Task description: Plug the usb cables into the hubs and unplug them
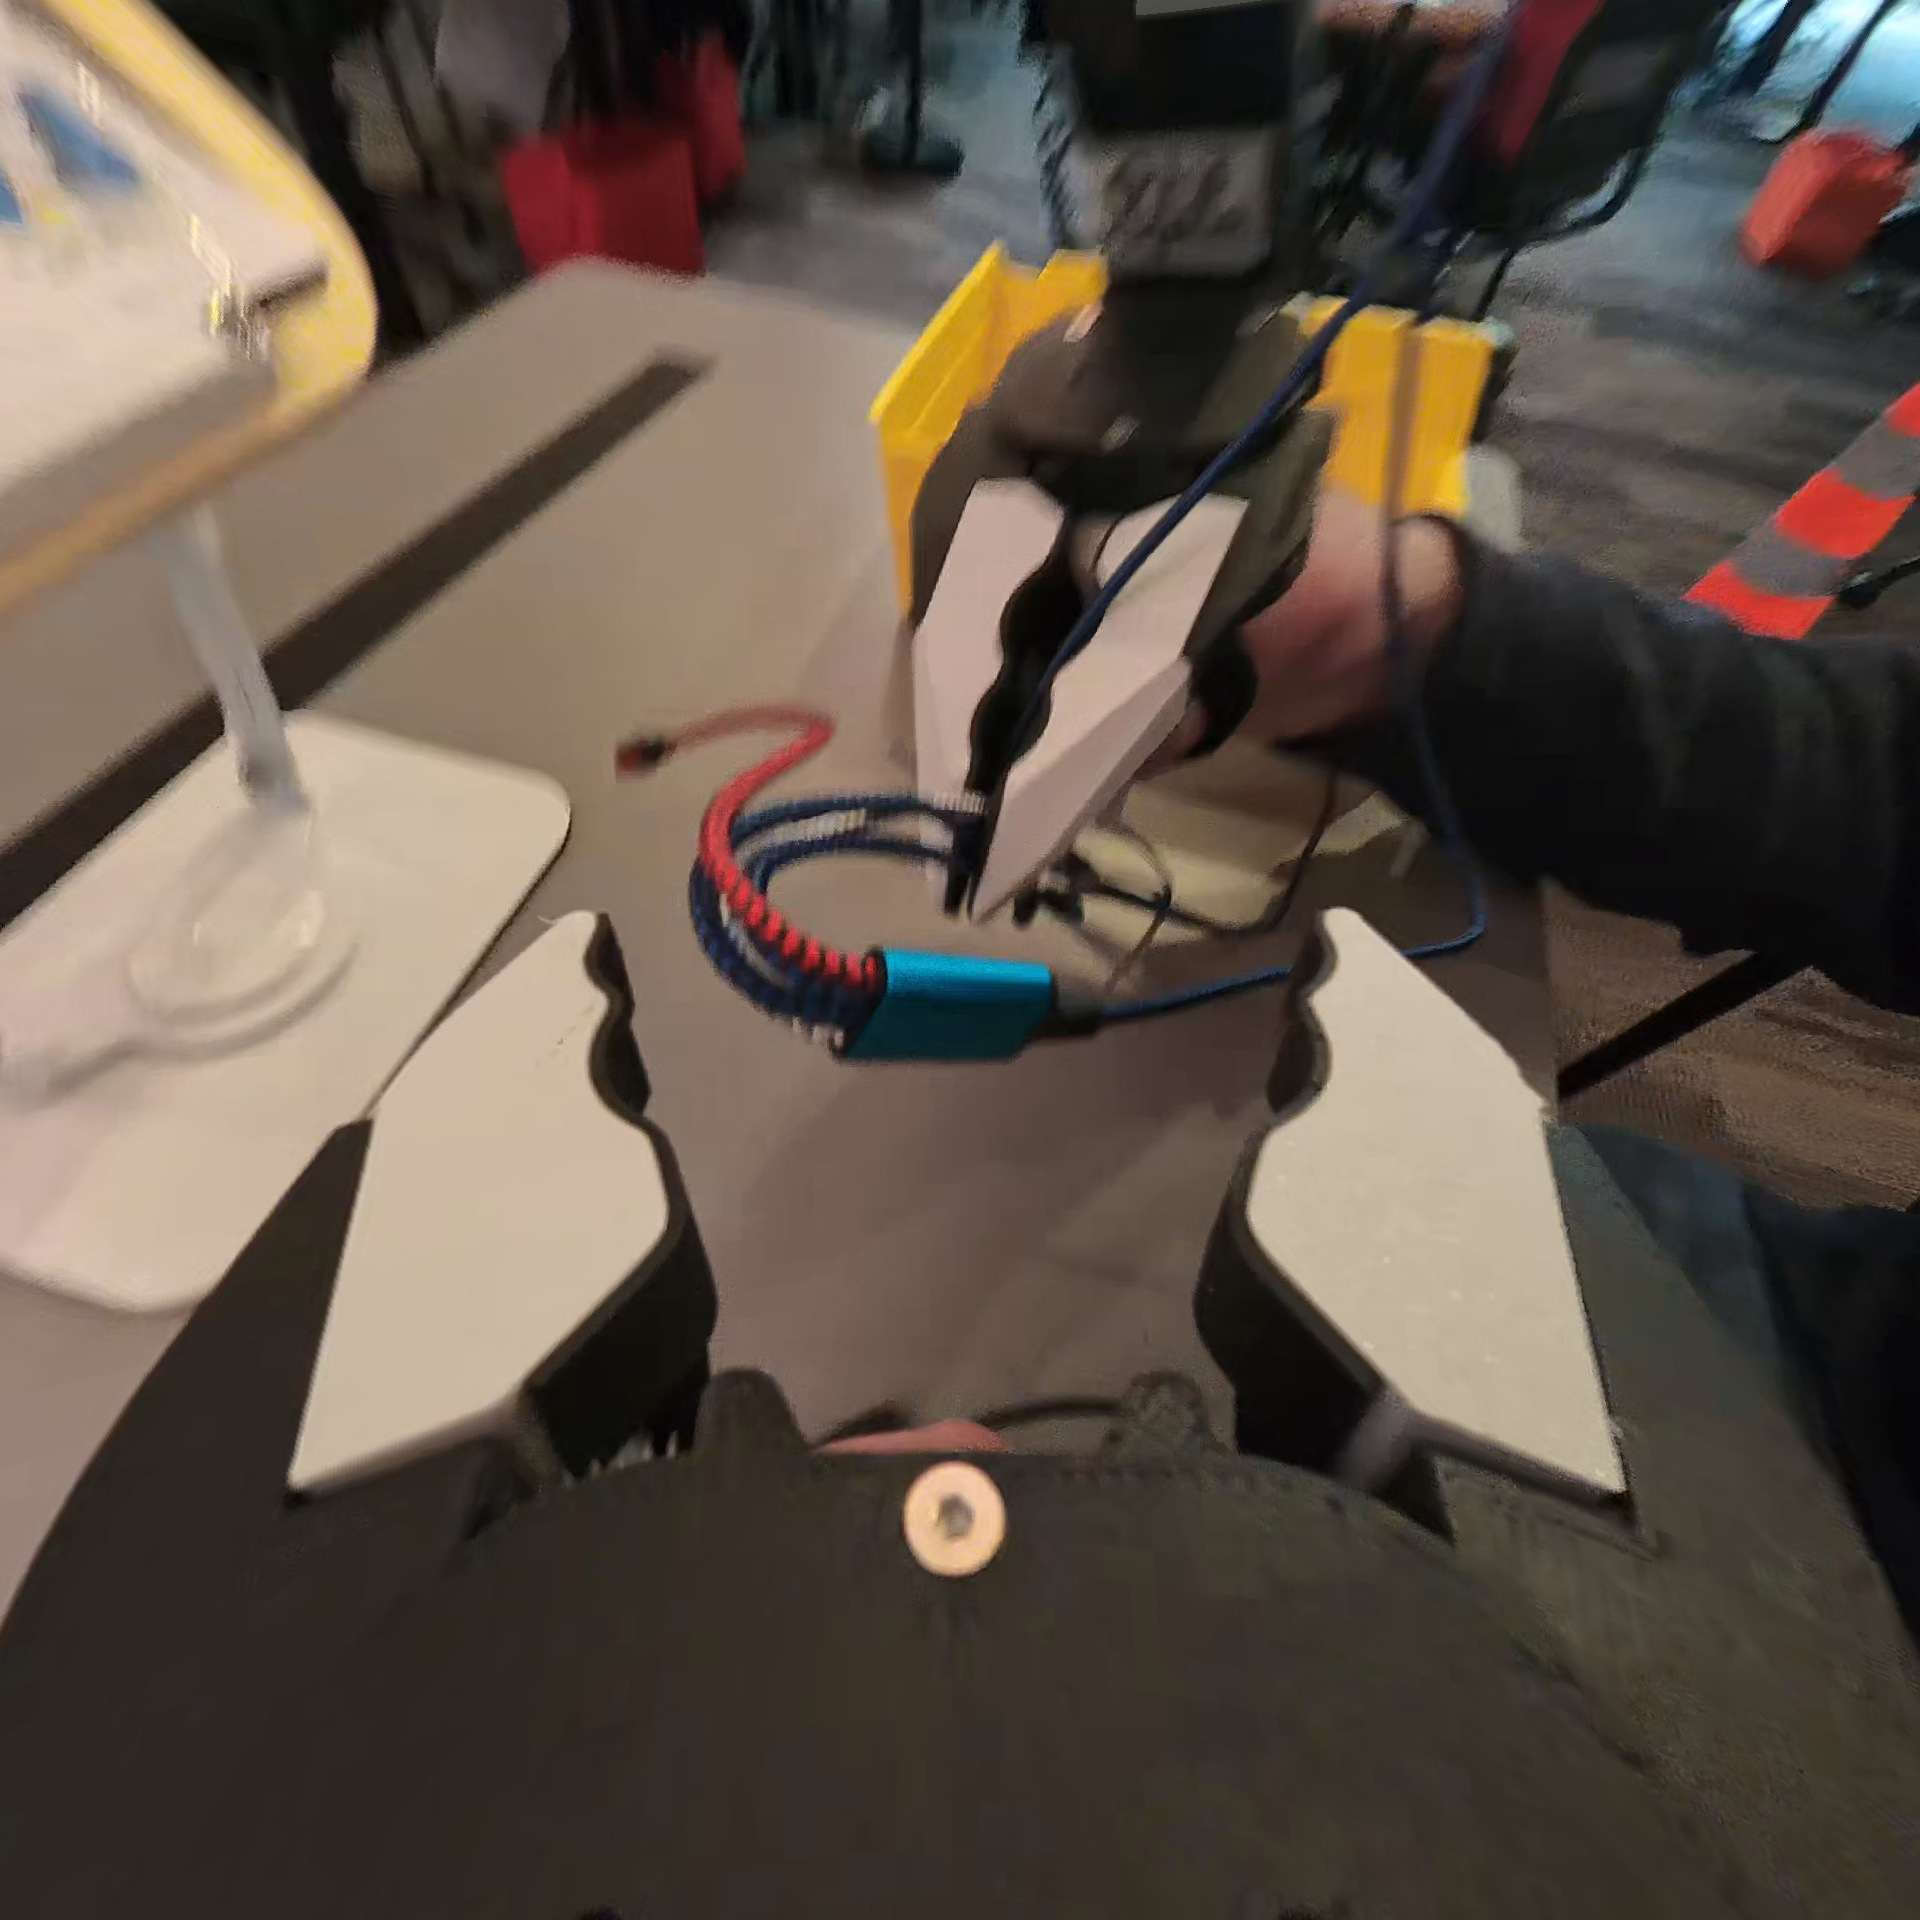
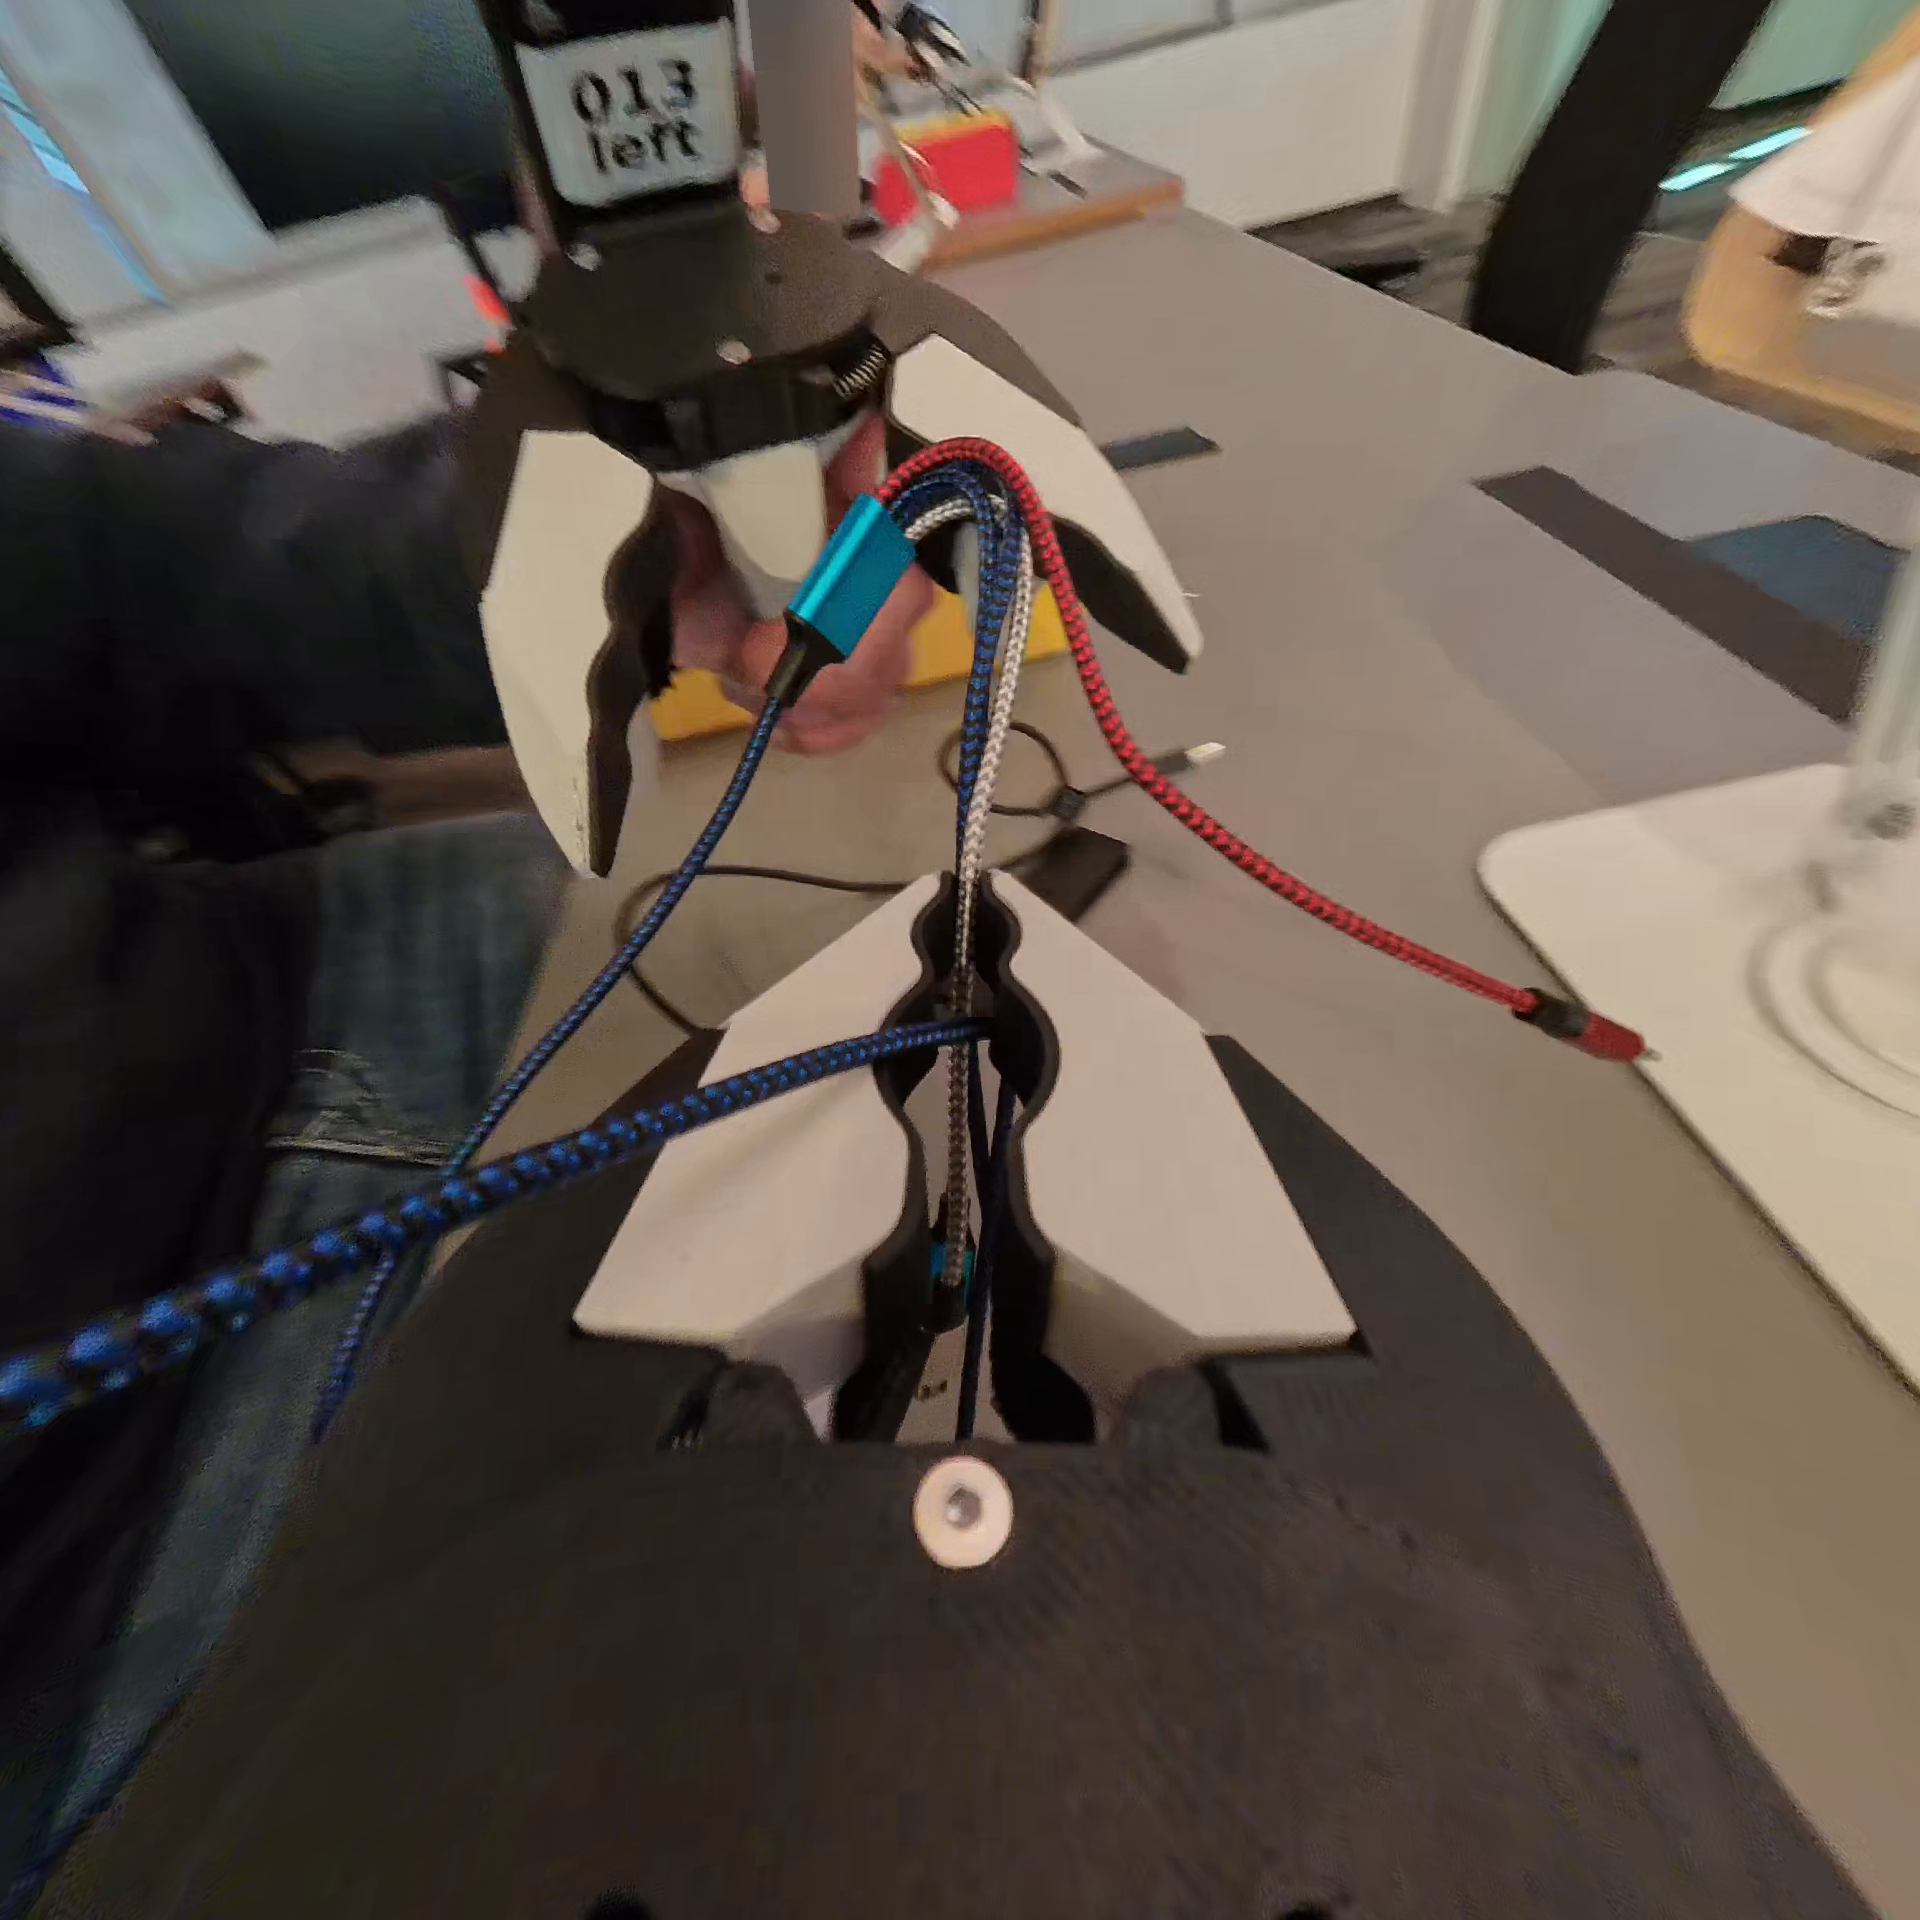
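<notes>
My right gripper [image 2: 966,883] is shut on a bundle of braided cables [image 2: 971,790], white and blue ones, that run between its fingers. These cables lead up to a blue USB hub [image 2: 852,577], which hangs off the table between the spread fingers of my left gripper [image 2: 883,764]. In the left wrist view the hub [image 1: 956,1003] sits just ahead of my open left gripper [image 1: 966,925], whose pads do not touch it. The right gripper [image 1: 971,899] pinches the cables beyond it. A red braided cable [image 2: 1247,831] hangs loose from the hub.
A white stand base [image 1: 260,987] sits on the grey table [image 1: 520,499], also in the right wrist view [image 2: 1714,935]. A yellow bin [image 1: 935,416] stands behind the right gripper. A black hub [image 2: 1081,868] with a thin black cable lies on the table. Less than 4 cm separates the two grippers' tips. Between my left fingertips and the white stand base [image 1: 260,987] there is roughly 25 centimeters. Look for it in the right wrist view [image 2: 1827,991] too.
</notes>
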Tool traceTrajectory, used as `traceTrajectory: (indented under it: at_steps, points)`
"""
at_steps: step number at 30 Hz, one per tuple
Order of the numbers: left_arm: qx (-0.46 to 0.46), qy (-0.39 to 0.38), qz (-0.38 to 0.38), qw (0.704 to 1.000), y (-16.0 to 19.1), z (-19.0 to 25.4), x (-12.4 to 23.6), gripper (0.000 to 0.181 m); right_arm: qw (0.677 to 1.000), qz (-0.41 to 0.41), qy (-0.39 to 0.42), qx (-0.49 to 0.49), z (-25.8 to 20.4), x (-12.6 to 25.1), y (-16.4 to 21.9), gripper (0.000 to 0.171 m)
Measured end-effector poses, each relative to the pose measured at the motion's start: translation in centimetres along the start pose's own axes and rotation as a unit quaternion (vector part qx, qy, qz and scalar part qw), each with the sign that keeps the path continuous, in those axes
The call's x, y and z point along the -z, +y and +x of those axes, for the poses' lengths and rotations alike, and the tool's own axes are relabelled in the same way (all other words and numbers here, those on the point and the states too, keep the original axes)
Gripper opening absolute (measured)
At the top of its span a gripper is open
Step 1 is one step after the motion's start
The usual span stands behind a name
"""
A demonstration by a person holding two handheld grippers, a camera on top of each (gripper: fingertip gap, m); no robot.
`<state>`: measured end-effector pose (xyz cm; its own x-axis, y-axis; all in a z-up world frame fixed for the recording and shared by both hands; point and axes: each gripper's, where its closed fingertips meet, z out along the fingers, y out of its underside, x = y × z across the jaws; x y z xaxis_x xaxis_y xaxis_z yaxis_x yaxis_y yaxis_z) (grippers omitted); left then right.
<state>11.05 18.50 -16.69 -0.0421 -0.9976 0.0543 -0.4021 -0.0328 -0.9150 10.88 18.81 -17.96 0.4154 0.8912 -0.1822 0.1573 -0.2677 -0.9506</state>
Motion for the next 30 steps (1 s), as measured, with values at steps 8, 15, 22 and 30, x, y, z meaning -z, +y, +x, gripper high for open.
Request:
traceTrajectory:
  at_steps: [8, 15, 22, 30]
  points:
    - [-0.056, 0.048, 0.134, 0.988, -4.5, 3.3, 1.3, 0.061, 0.975, 0.107, -0.178, -0.076, -4.3, 0.0, -1.8, 0.0]
    - [-0.035, 0.022, 0.131, 0.99, -4.7, 2.2, 2.5, 0.025, 0.972, 0.086, -0.176, -0.127, -3.8, -1.1, -1.1, 0.026]
    - [-0.008, -0.017, 0.147, 0.989, -5.5, -0.7, 5.9, 0.014, 0.979, -0.107, 0.013, -0.173, 1.9, 1.9, 5.7, 0.04]
    - [-0.001, -0.084, 0.133, 0.988, -6.0, -3.7, 8.8, 0.014, 0.957, -0.211, 0.088, -0.181, 2.1, 5.4, 10.1, 0.056]
